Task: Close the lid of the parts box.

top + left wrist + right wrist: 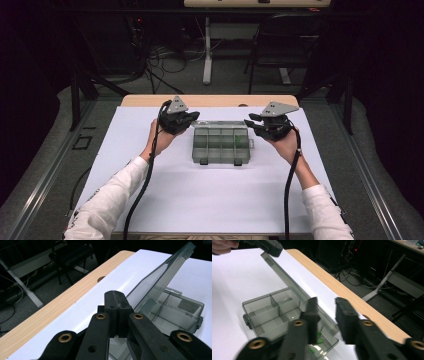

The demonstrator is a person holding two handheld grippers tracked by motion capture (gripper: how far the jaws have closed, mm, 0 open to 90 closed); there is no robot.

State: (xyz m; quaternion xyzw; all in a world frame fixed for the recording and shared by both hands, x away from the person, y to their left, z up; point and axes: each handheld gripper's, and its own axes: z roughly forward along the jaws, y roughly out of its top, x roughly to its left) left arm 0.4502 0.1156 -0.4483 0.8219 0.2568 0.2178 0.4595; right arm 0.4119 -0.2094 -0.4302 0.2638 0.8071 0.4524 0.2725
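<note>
Two forearms reach forward — left hand-held gripper (116, 296) pinched together, right hand-held gripper (327, 305) parted, flanking compartment box (220, 145).

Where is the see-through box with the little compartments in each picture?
High view: the clear box sits mid-table on the white sheet, between the two grippers.
Left gripper view: box at right, its lid tilted up.
Right gripper view: box at lower left, behind the jaws.
Shared landmark: the wooden table edge beyond the box.
</note>
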